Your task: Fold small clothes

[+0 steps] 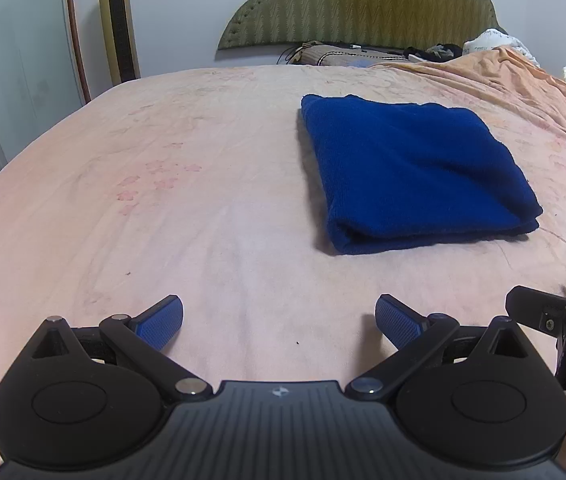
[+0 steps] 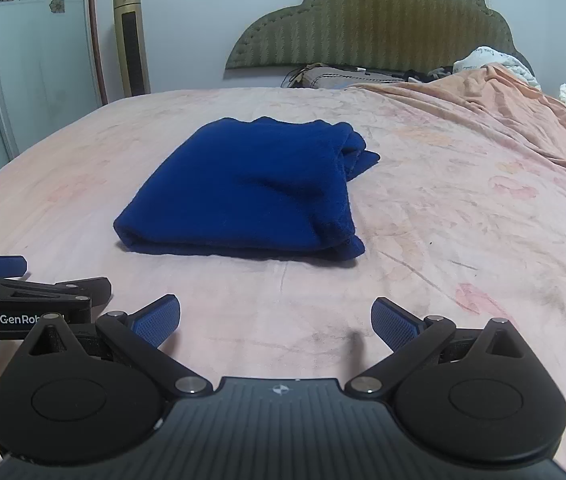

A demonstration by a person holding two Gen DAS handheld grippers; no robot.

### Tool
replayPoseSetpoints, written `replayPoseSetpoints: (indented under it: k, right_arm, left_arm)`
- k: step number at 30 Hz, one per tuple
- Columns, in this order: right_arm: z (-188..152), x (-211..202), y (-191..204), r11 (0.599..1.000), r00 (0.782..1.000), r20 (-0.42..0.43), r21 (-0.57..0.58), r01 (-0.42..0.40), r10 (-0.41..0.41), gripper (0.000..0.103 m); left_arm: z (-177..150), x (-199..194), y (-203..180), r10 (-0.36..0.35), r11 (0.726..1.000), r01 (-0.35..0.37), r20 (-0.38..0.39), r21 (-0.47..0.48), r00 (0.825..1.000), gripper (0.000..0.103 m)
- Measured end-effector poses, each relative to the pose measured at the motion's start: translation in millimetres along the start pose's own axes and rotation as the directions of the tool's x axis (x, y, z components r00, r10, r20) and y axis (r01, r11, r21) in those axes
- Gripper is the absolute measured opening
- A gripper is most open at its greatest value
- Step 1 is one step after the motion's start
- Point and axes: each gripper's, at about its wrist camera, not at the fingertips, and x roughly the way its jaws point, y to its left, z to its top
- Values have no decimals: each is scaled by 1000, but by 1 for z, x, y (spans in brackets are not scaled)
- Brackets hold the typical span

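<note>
The cloth, a dark blue knit piece, is seen lying folded into a thick rectangle on the bed, ahead of both tools and touched by neither.

The left tool is held with its blue pads spread wide apart; nothing is gripped between them, and only bare pink sheet is seen in the gap. The right tool is likewise held wide apart and empty, its pads clear of the cloth. The two tools are held side by side near the front edge of the bed: in the left view a part of the right tool is cut off by the right edge of the frame, and in the right view the left tool is seen from the side at the left edge, with its lettering partly covered. Whether either tool touches the sheet cannot be told.

In the right view, loose edges are seen bunched at the far right corner of the cloth; the kind of garment cannot be made out.

Farther back, a rumpled orange blanket is spread over the right of the bed, with dark items piled at the headboard that are too small to be told apart. A gold tower fan is stood against the wall at the left.
</note>
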Motion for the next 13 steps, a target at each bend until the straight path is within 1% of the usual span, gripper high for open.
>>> replayPoseSetpoints:
  k: [13]
  right_arm:
    - [1, -3, 7, 1000, 1000, 2, -20, -8, 8, 103]
  left_arm:
    - [-1, -5, 0, 12, 1000, -12, 24, 17, 1000, 103]
